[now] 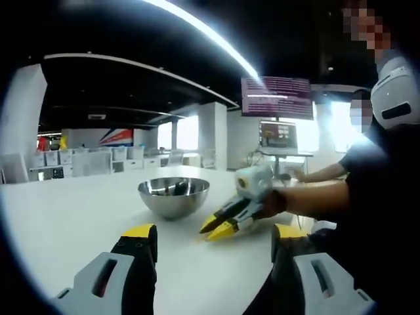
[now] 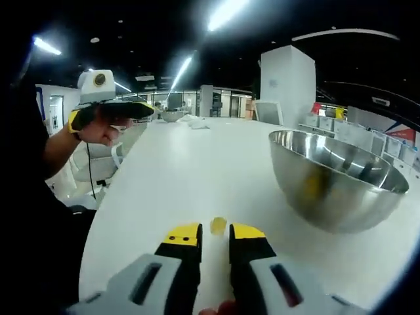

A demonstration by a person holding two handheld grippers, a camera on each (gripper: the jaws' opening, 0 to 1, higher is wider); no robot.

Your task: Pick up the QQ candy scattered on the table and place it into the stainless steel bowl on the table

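A small yellow QQ candy [image 2: 218, 225] lies on the white table [image 2: 197, 170], just ahead of my right gripper's [image 2: 214, 237] tips. The jaws stand a narrow gap apart, one each side of the candy, not touching it. The stainless steel bowl [image 2: 335, 177] sits to the right of it, with a yellowish spot inside that may be a reflection. In the left gripper view, the bowl [image 1: 174, 195] stands mid-table, and the right gripper [image 1: 215, 228] points down at the table beside it. My left gripper [image 1: 213, 235] hangs wide open above the table with nothing in it; a hand holds it up at the left [image 2: 138, 108].
A person's arm [image 1: 315, 197] and dark-clothed body [image 1: 380, 197] fill the right of the left gripper view. A monitor [image 1: 277, 136] and a wall screen [image 1: 275, 97] stand behind. White chairs and shelves line the far wall. The table edge [image 2: 98, 223] runs along the left.
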